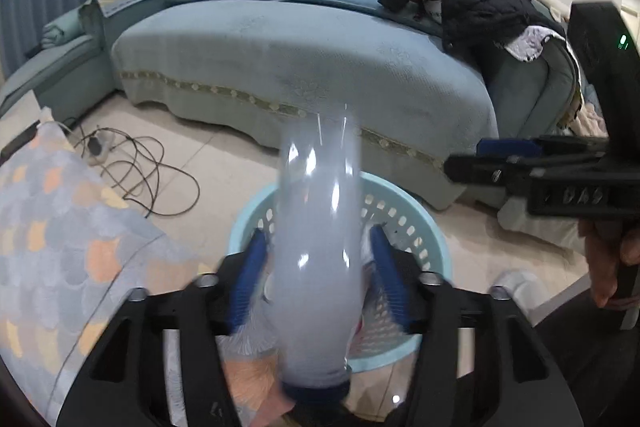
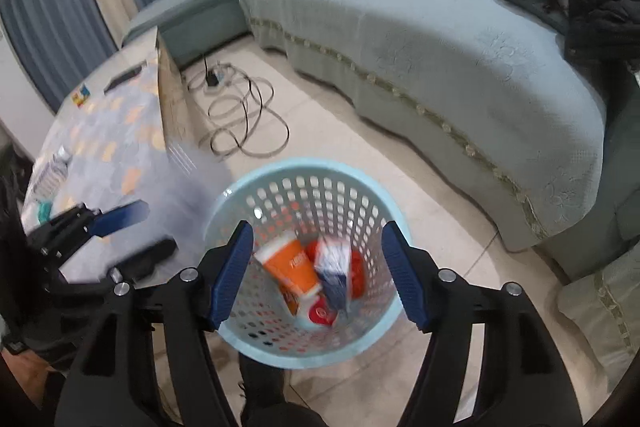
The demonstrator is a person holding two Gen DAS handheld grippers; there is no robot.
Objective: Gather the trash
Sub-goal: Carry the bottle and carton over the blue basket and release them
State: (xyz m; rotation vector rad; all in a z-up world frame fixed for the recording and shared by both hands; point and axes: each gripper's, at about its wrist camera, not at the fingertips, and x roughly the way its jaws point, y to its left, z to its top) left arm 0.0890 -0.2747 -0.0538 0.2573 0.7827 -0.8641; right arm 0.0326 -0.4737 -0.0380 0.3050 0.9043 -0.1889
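Note:
My left gripper has its blue fingers spread on either side of a clear plastic bottle with a dark blue cap; the bottle is blurred, and contact with the pads is not clear. Below it stands a light blue perforated basket. My right gripper is open and empty above the same basket, which holds an orange cup, a blue-and-white wrapper and red items. The left gripper shows at the left of the right wrist view.
A blue sofa with a dark jacket curves behind the basket. A table with a patterned cloth stands to the left. Black cables and a power strip lie on the tiled floor.

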